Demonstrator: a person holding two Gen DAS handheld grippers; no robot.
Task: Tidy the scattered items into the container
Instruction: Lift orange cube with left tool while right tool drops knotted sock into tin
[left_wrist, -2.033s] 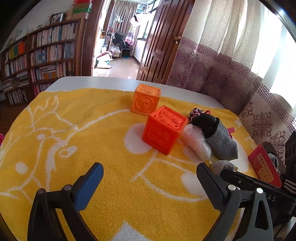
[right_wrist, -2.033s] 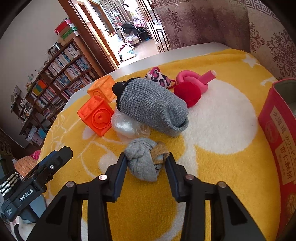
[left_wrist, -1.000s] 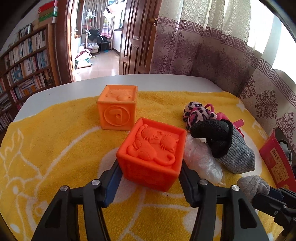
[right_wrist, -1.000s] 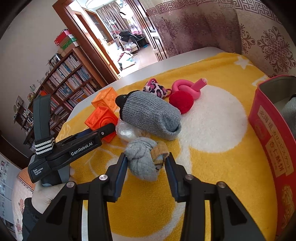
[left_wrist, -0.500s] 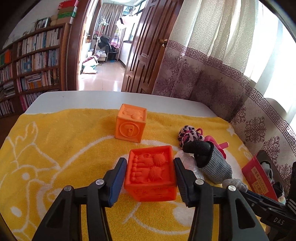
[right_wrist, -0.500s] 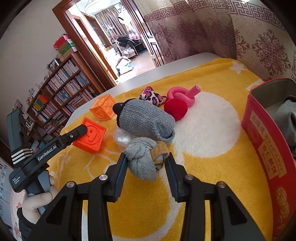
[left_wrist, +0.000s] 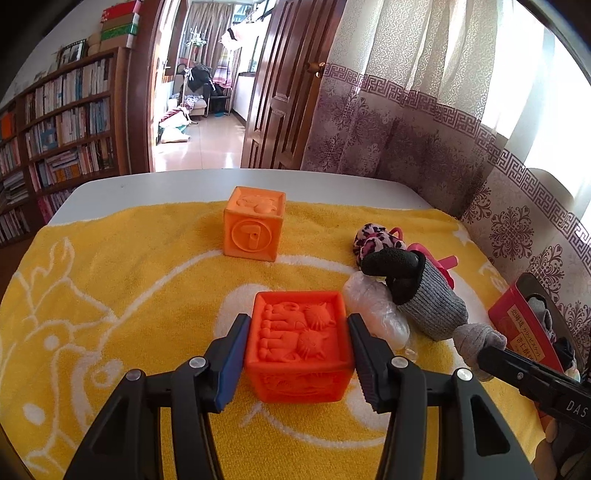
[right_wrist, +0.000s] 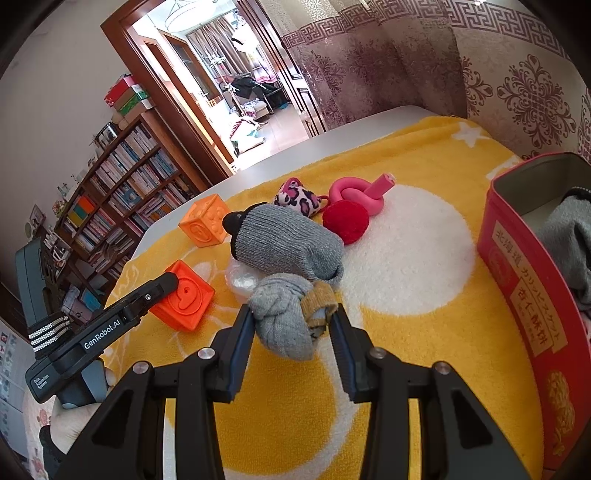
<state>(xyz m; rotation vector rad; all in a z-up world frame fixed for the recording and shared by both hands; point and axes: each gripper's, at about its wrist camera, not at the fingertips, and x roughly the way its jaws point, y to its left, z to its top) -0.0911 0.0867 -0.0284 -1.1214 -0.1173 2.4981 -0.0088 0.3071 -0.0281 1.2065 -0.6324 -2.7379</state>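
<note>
My left gripper (left_wrist: 297, 332) has its pads against both sides of a red-orange embossed cube (left_wrist: 299, 343), just above the yellow towel (left_wrist: 129, 295); its jaws are opening slightly. The cube (right_wrist: 184, 299) and that gripper (right_wrist: 162, 284) also show in the right wrist view. My right gripper (right_wrist: 291, 321) is shut on a knotted grey sock ball (right_wrist: 284, 314), held above the towel. The red tin (right_wrist: 517, 266) stands open to its right, with grey cloth inside.
A paler orange cube (left_wrist: 255, 229) sits farther back. A grey-and-black mitten (right_wrist: 284, 243), a clear plastic bag (left_wrist: 376, 317), a leopard-print pouch (right_wrist: 299, 195), a red pompom (right_wrist: 345, 221) and a pink knotted tube (right_wrist: 362, 192) lie mid-towel. A curtain hangs behind.
The left gripper, open and clear of the cube two seconds ago, has closed round it and tipped it up. The right gripper has kept hold of the sock ball, nearly still.
</note>
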